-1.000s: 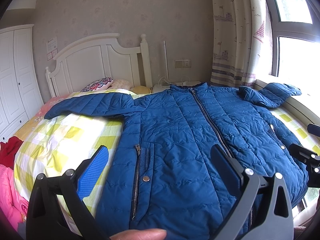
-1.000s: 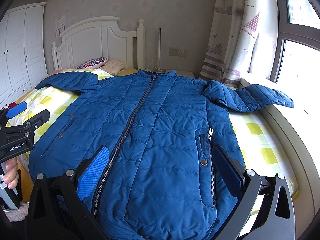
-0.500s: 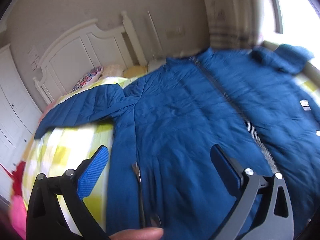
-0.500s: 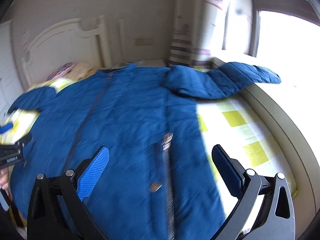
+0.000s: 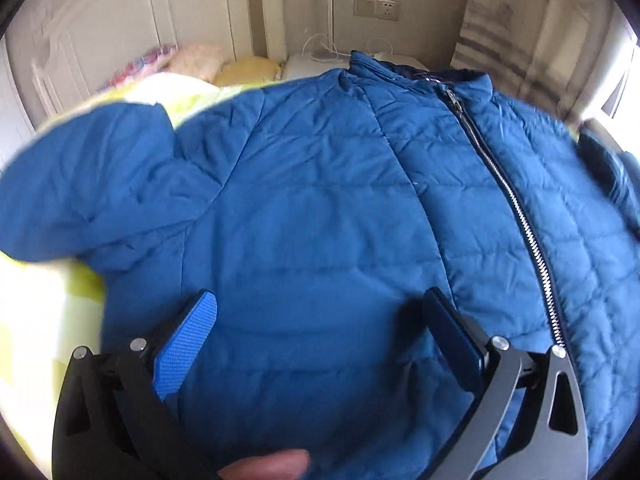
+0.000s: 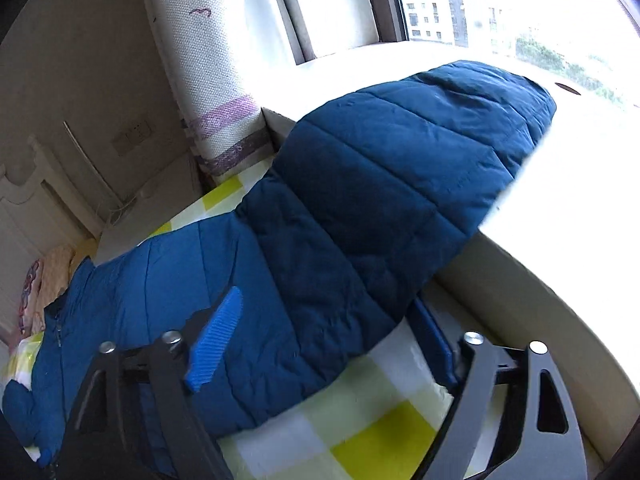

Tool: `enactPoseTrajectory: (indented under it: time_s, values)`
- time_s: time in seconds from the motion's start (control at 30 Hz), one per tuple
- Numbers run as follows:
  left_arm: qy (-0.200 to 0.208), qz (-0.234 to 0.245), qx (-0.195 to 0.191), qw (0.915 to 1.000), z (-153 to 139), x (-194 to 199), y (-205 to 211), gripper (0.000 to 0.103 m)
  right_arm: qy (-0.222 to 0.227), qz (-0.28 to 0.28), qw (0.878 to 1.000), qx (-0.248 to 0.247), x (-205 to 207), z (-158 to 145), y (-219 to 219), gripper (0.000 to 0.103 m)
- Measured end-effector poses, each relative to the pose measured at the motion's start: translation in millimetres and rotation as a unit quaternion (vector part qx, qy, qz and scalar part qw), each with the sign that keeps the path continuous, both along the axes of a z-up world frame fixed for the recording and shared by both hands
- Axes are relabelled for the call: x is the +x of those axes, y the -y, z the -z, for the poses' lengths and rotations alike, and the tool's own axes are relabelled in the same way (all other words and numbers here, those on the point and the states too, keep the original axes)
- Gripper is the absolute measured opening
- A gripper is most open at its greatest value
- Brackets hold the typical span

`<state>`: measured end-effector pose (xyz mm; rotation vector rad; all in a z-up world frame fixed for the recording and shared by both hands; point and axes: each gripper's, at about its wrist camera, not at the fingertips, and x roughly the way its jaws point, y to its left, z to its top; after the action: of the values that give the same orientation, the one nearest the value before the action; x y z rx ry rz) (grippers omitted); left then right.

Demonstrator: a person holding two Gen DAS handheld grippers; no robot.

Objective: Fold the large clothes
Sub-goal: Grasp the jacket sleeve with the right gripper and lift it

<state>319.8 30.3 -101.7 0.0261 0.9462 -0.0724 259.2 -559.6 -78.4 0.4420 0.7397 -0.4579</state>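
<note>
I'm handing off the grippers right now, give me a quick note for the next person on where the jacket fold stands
Left gripper: open, empty, over the chest of the blue puffer jacket.
Right gripper: open, straddling the jacket's sleeve, not clamped.
Jacket: front up on the checked bedspread, zipped, that sleeve's cuff reaching onto the window sill.
Done: laid out only; no fold visible.
Left: probably fold both sleeves in, then the body.

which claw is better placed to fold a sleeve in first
Right. The right claw is open and straddles the jacket's sleeve; the left claw is open over the chest panel.
</note>
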Motion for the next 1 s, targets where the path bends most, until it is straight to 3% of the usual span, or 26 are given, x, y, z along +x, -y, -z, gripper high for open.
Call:
enactPoseTrajectory:
  time_s: [0.07, 0.13, 0.27, 0.33, 0.43, 0.5, 0.53, 0.57, 0.6, 0.63, 0.7, 0.73, 0.83, 0.9, 0.93, 1.0]
  values:
    - [0.000, 0.001, 0.005, 1.0000, -0.2, -1.3, 2.1, 0.101, 0.005, -0.003, 0.999, -0.036, 7.8, -5.4, -7.2, 0.036]
    - [0.001, 0.000, 0.006, 1.0000, 0.1, -1.8, 2.4, 0.101, 0.044, -0.021, 0.996, -0.073, 9.1, -23.2, -29.5, 0.026]
    - [0.003, 0.001, 0.004, 1.0000, 0.2, -4.7, 2.8, 0.101, 0.097, -0.115, 0.983, -0.108, 15.7, -63.1, -105.1, 0.024]
    - [0.002, 0.001, 0.003, 1.0000, 0.2, -3.4, 3.2, 0.101, 0.114, -0.195, 0.966, -0.125, 17.3, -77.7, -157.2, 0.024]
    - [0.001, 0.001, 0.003, 1.0000, 0.2, -2.6, 3.0, 0.101, 0.119, -0.326, 0.926, -0.148, 11.5, -78.5, -243.1, 0.025]
    - [0.001, 0.003, 0.003, 1.0000, 0.2, -2.7, 2.7, 0.101, 0.068, -0.395, 0.907, -0.130, 13.6, -53.2, -290.7, 0.030]
    - [0.000, 0.005, 0.002, 1.0000, 0.1, -2.4, 2.4, 0.101, 0.038, -0.420, 0.900, -0.114, 14.8, -37.1, -305.1, 0.047]
    - [0.000, 0.006, 0.001, 1.0000, 0.1, -2.7, 2.3, 0.101, -0.005, -0.443, 0.891, -0.096, 17.4, -14.4, -318.5, 0.058]
    - [0.000, 0.006, 0.001, 1.0000, 0.2, -3.2, 2.4, 0.101, -0.038, -0.453, 0.886, -0.090, 19.6, 3.4, -325.3, 0.066]
    - [0.000, 0.007, 0.001, 1.0000, 0.0, -3.0, 2.4, 0.101, -0.071, -0.456, 0.882, -0.098, 19.2, 22.7, -329.9, 0.066]
    - [0.000, 0.010, 0.001, 1.0000, 0.1, -3.7, 2.4, 0.101, -0.064, -0.452, 0.884, -0.099, 6.6, 28.6, -321.4, 0.066]
    - [0.000, 0.012, 0.001, 0.9999, 0.0, -3.5, 2.2, 0.101, -0.053, -0.443, 0.891, -0.080, -1.0, 18.8, -305.8, 0.066]
    - [0.000, 0.015, 0.002, 0.9999, 0.2, -4.1, 1.9, 0.101, 0.026, -0.381, 0.924, -0.020, -19.3, -16.7, -240.9, 0.067]
    - [0.000, 0.015, 0.003, 0.9999, 0.6, -4.8, 1.9, 0.101, 0.053, -0.315, 0.948, 0.008, -18.8, -29.6, -191.3, 0.069]
    - [0.000, 0.015, 0.003, 0.9999, 0.6, -4.4, 2.2, 0.101, 0.060, -0.263, 0.962, 0.044, -14.2, -29.5, -154.2, 0.069]
    - [0.000, 0.015, 0.003, 0.9999, 0.6, -4.8, 1.7, 0.101, 0.056, -0.196, 0.969, 0.142, -2.4, -14.6, -95.6, 0.069]
